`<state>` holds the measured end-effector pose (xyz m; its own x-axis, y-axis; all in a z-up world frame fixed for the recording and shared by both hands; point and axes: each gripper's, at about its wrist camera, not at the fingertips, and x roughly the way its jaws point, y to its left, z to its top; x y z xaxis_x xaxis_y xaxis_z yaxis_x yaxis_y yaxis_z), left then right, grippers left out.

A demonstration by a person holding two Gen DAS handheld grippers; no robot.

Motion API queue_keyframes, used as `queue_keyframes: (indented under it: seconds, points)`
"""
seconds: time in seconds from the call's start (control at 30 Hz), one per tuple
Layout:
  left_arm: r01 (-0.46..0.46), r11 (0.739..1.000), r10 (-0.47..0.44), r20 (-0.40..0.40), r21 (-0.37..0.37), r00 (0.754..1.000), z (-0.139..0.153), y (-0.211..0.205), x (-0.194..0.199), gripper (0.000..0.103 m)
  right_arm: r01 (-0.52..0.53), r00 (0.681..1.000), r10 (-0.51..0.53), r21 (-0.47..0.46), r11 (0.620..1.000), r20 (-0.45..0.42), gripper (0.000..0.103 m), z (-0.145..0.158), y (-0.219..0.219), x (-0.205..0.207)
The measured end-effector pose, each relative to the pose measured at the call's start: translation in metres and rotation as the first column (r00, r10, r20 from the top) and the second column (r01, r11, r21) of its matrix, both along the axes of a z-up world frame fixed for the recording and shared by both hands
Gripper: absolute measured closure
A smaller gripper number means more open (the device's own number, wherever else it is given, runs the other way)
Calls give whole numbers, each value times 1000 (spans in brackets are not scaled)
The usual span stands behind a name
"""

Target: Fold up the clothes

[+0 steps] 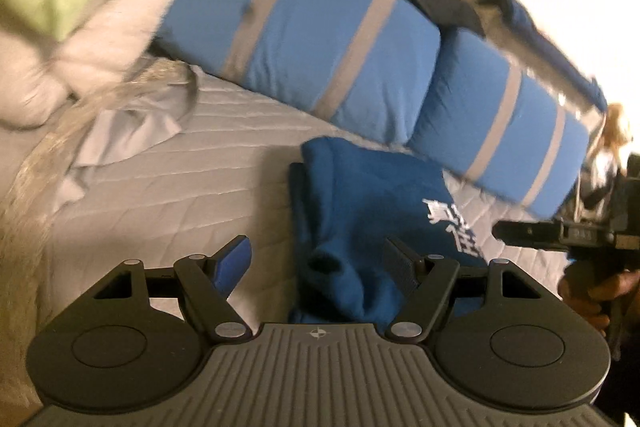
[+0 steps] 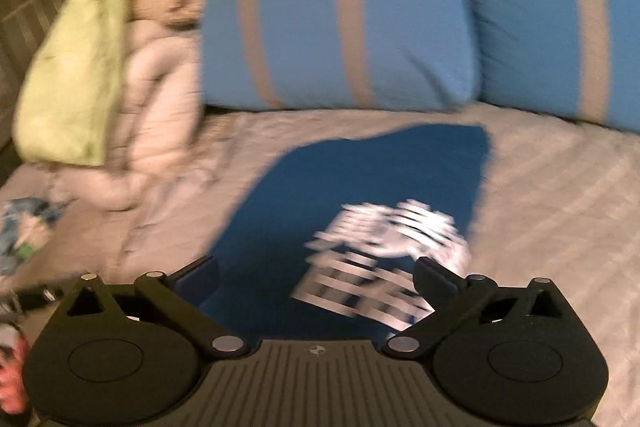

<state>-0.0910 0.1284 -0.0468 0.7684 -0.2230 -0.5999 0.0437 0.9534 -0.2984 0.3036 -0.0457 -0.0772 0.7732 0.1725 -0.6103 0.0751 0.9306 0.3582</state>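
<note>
One dark blue shirt (image 2: 360, 179) with white print lies folded, mid-frame. Two striped blue pillows (image 2: 340, 27) behind. Left gripper (image 1: 316, 263) and right gripper (image 2: 316, 279) both gape wide, empty.

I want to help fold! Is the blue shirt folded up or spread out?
Folded: the blue shirt lies on the bed as a compact bundle with doubled layers.

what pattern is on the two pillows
Light blue with grey stripes across each pillow; clearest in the left wrist view.

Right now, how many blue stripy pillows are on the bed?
2. One pillow lies at the head of the bed beside the pile of pale clothes; the other pillow lies right next to it, on its right. More could be hidden outside the picture.
</note>
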Motion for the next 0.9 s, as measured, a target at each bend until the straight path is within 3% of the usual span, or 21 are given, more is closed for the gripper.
queue_keyframes:
  seconds: [0.17,0.33,0.37,0.47,0.53,0.67,0.77,0.9]
  points:
    - [88,996,-82,-164,29,983,-17,-14,50,31,41,999,-40,37,998,-29,0,-27,-16,-7]
    - [141,989,-114,-346,52,931,-56,-14,79,28,73,996,-68,88,993,-57,0,-47,-24,-8]
    - [130,991,-108,-374,32,921,-64,-10,83,19,76,996,-71,98,992,-57,0,-47,-26,-9]
    - [82,994,-106,-408,-74,907,-77,5,85,13,86,995,-79,127,988,-59,0,-49,-32,-10]
    - [48,988,-107,-429,-145,897,-86,16,86,12,93,995,-85,145,985,-61,0,-50,-35,-10]
    - [80,976,-162,-423,-205,891,-89,21,84,13,110,992,-98,173,979,-76,0,-52,-39,-9]
    - [93,944,-229,-423,-318,876,-95,27,87,14,115,993,-104,220,969,-60,0,-51,-44,-11]
    - [47,864,-288,-415,-501,863,-113,36,93,20,122,992,-113,283,951,-47,0,-50,-50,-14]
